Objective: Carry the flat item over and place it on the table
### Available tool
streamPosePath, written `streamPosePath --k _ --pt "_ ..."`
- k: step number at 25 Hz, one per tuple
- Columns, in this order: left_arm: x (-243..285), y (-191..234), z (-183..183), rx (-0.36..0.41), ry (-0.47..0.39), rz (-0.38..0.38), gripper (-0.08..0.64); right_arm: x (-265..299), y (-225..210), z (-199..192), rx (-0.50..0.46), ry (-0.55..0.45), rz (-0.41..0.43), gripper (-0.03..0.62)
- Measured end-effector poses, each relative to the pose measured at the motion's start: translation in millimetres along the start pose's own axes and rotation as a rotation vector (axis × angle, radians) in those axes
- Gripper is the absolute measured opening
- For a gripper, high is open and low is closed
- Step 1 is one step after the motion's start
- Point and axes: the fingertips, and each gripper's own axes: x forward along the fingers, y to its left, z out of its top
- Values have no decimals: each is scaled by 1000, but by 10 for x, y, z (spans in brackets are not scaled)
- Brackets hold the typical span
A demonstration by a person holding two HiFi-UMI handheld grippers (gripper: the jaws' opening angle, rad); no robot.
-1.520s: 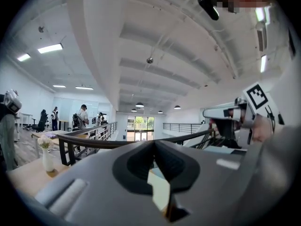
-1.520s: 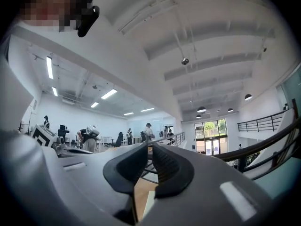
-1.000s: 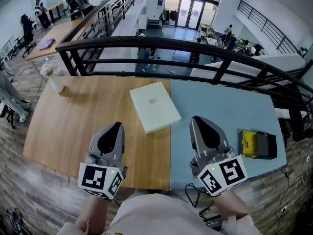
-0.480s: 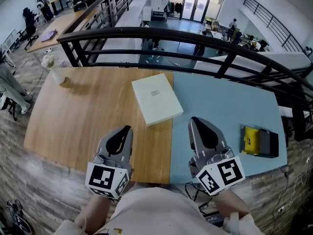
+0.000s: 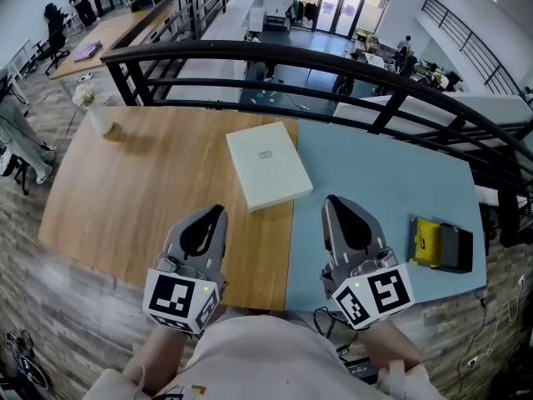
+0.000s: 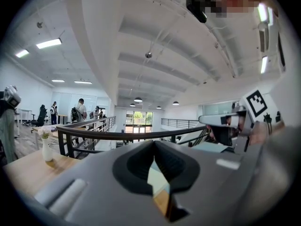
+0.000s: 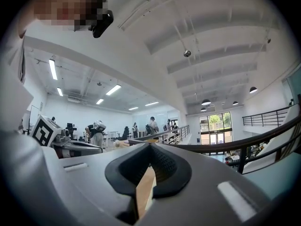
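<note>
Well, head view: flat white box (image 5: 268, 165) lying across wood/blue seam of table (image 5: 125, 192), ahead of both tools, touching neither. Left gripper view: left gripper (image 6: 153, 147) jaws pressed together, nothing btw them. Right gripper view: right gripper (image 7: 149, 149) likewise closed, empty.

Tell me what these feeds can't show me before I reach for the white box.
- White box: lid mark too small to read in the head view; both gripper views' own jaws block nearly all the table.
- Yellow and black item: too small to identify, head view.
- Table: near edge covered by the left gripper, right gripper and the person's torso, head view.
</note>
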Motion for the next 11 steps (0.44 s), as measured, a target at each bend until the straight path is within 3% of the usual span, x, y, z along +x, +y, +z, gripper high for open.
streamPosePath --k 3,8,11 --pt "17 -15 38 0 -11 1 2 14 -11 6 -13 1 -2 2" --pt "40 -31 31 2 -9 3 2 -39 44 66 -130 -35 -34 2" --pt "42 -32 15 -2 -5 6 2 -49 75 78 -135 -43 -26 2"
